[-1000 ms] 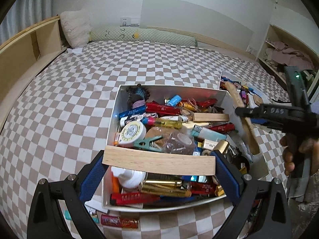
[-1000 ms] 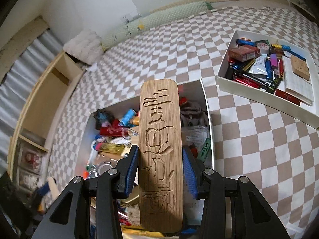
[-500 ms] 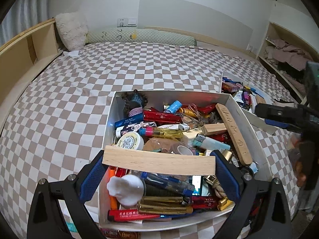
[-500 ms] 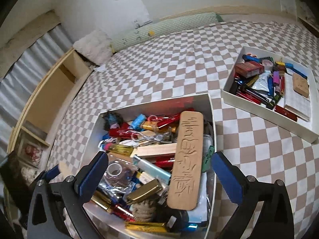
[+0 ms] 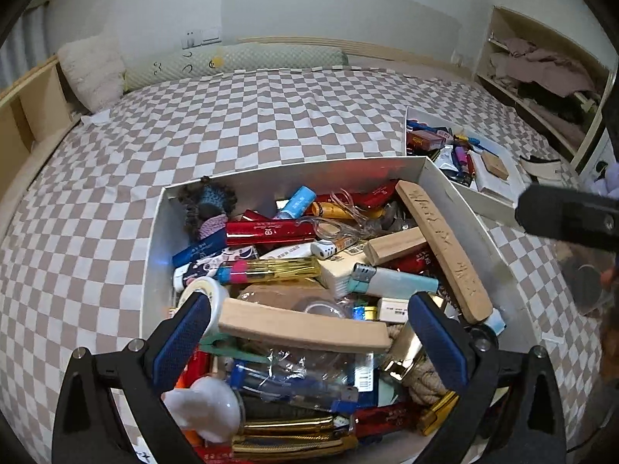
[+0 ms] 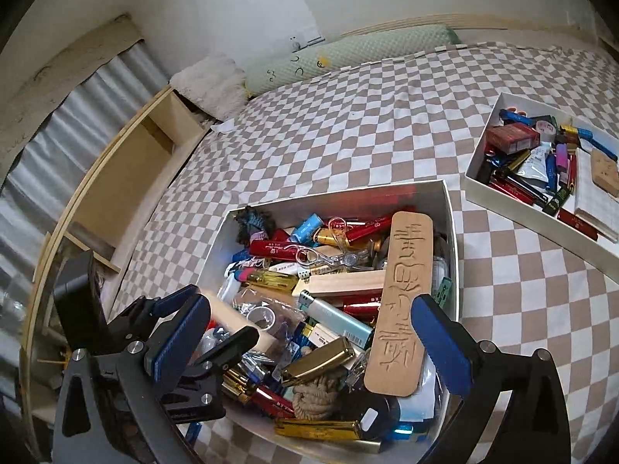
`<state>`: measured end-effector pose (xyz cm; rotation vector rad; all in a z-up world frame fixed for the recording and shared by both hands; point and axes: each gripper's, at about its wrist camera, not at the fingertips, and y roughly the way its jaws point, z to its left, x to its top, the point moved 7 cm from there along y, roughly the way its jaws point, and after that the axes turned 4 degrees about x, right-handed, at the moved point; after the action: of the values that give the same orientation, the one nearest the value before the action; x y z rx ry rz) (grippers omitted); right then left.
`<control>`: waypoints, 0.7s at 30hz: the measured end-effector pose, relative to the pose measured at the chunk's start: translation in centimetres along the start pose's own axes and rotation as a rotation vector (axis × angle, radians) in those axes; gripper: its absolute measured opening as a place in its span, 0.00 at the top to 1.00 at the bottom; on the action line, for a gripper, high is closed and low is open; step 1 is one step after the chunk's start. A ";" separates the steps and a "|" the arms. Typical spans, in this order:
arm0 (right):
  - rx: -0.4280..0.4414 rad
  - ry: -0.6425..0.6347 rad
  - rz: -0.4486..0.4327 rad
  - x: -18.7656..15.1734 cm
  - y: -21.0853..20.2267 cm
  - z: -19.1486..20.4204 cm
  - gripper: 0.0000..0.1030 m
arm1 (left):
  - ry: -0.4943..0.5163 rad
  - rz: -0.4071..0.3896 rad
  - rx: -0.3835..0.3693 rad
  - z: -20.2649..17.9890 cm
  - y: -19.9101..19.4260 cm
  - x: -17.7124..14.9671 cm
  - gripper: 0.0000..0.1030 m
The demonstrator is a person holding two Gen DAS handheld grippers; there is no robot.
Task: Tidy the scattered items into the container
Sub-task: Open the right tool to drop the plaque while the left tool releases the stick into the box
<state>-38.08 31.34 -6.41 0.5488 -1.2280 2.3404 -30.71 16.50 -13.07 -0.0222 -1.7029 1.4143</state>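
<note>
A white box (image 5: pixel 153 239) (image 6: pixel 450 212) on the checkered bed is heaped with small items. A carved wooden plank (image 5: pixel 445 255) (image 6: pixel 402 301) lies along its right side. A plain wooden block (image 5: pixel 303 326) lies on the pile between the jaws of my left gripper (image 5: pixel 305 336), which stand wide with a gap to the block at each end. My right gripper (image 6: pixel 309 332) hovers open and empty over the box's near end. The left gripper's body (image 6: pixel 185 352) shows at the lower left of the right wrist view.
A second white tray (image 6: pixel 503 203) (image 5: pixel 483 197) of small items sits to the right on the bed. Wooden shelving (image 6: pixel 127 178) runs along the left side. Pillows (image 5: pixel 93 69) lie at the headboard. Open shelves with clothes (image 5: pixel 541 73) stand at the right.
My right gripper released the carved plank into the box and drew back, open. My left gripper lowered over the box, opened, and left the wooden block on the pile.
</note>
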 end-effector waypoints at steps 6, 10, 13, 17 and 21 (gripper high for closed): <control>-0.010 -0.009 0.005 -0.3 0.1 -0.3 0.00 | 0.003 -0.003 0.025 0.5 0.2 -0.1 0.00; -0.007 0.003 0.010 -0.7 0.3 -0.5 0.00 | -0.015 0.013 0.028 1.1 0.2 -0.3 0.00; -0.011 0.004 0.009 -1.0 0.2 -0.5 0.00 | -0.021 0.010 0.033 1.5 -0.2 -0.5 0.00; -0.016 0.002 0.001 -1.3 -0.3 -0.2 0.00 | -0.035 0.008 0.031 1.7 -0.9 -0.6 0.00; -0.014 0.000 -0.008 -1.6 -1.0 0.2 0.00 | -0.038 -0.002 0.027 1.8 -2.2 -0.6 0.00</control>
<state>-36.14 31.34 -6.49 0.5480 -1.2391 2.3230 -30.36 14.07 -11.62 0.0218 -1.7144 1.4439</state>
